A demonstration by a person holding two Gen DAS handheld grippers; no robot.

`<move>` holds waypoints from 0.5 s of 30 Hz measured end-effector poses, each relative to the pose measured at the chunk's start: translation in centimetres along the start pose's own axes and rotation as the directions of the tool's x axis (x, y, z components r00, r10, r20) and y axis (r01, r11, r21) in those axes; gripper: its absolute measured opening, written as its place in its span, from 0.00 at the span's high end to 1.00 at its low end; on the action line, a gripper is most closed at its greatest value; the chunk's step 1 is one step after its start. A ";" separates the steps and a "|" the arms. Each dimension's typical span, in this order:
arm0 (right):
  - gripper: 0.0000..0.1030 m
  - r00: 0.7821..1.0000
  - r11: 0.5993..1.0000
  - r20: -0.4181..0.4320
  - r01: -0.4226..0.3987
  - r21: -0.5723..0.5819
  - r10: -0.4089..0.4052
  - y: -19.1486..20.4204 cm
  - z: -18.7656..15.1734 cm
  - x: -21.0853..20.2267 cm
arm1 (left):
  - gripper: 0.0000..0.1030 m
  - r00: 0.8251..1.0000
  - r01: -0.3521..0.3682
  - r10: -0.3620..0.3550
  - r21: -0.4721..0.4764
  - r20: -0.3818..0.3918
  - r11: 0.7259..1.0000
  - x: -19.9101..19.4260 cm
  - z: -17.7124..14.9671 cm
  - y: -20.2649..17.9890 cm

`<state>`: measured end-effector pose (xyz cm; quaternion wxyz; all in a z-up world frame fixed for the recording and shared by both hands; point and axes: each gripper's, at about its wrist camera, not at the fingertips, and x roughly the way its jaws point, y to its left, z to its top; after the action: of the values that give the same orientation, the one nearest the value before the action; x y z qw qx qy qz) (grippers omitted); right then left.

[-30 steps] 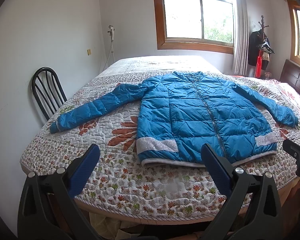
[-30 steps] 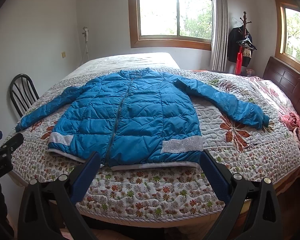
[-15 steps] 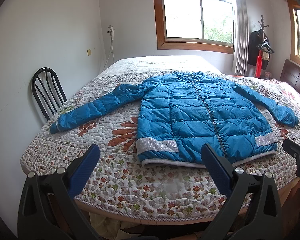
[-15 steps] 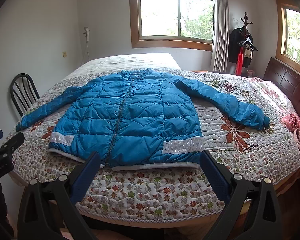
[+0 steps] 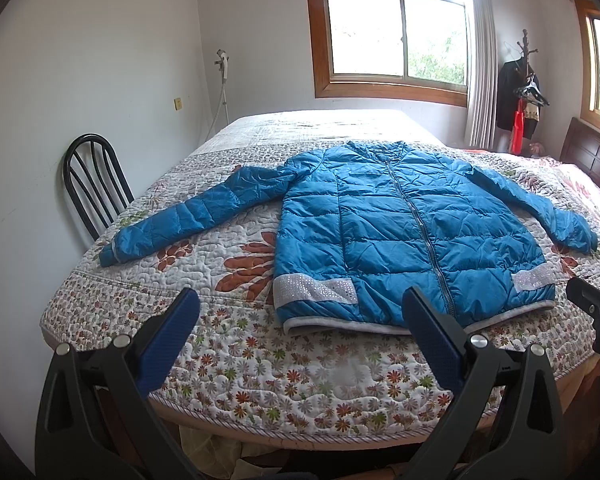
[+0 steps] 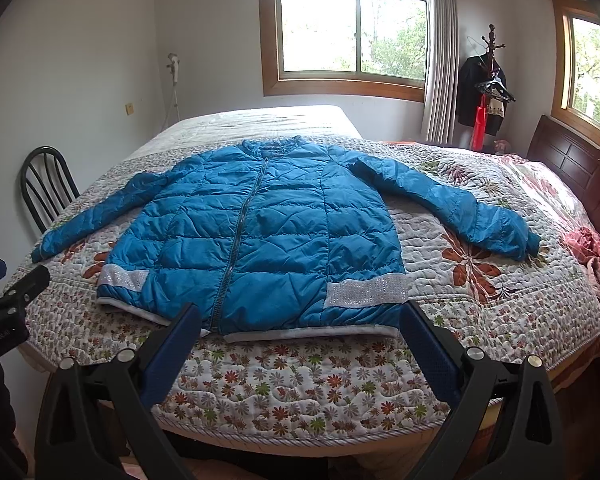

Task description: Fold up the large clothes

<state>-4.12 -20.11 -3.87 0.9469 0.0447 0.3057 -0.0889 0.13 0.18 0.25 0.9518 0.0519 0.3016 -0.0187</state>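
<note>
A blue quilted jacket (image 5: 400, 232) (image 6: 260, 240) lies flat and zipped on the bed, front up, collar toward the window, both sleeves spread out to the sides. Its grey hem faces me near the bed's front edge. My left gripper (image 5: 300, 304) hovers open in front of the hem's left half, nothing between its blue pads. My right gripper (image 6: 300, 316) is open too, just short of the hem's right half. Each gripper shows at the other view's side edge: the right gripper (image 5: 596, 308), the left gripper (image 6: 8, 296).
The bed (image 5: 260, 360) carries a floral quilt and fills the room's middle. A black chair (image 5: 92, 184) stands against the left wall. A dark headboard (image 6: 572, 164) is on the right, with pink cloth (image 6: 592, 248) beside it. A coat rack (image 6: 488, 80) stands near the window.
</note>
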 end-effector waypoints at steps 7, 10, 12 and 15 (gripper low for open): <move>0.04 1.000 1.000 0.001 0.001 0.000 -0.001 0.0 0.0 0.0 | 0.03 1.000 0.000 0.000 0.001 0.000 1.000 0.0 0.0 0.0; 0.04 1.000 1.000 0.000 0.001 0.000 -0.001 0.0 0.0 0.1 | 0.03 1.000 0.000 0.000 0.001 0.000 1.000 0.0 0.0 0.0; 0.04 1.000 1.000 0.000 0.001 -0.001 -0.001 0.0 0.0 0.1 | 0.03 1.000 -0.001 0.001 0.001 0.000 1.000 0.0 0.0 0.0; 0.04 1.000 1.000 0.000 0.000 -0.001 0.000 0.0 0.0 0.1 | 0.03 1.000 -0.001 0.001 0.000 -0.001 1.000 0.1 0.0 0.0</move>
<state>-4.02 -20.13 -3.93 0.9470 0.0443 0.3055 -0.0889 0.23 0.20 0.17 0.9518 0.0518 0.3019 -0.0184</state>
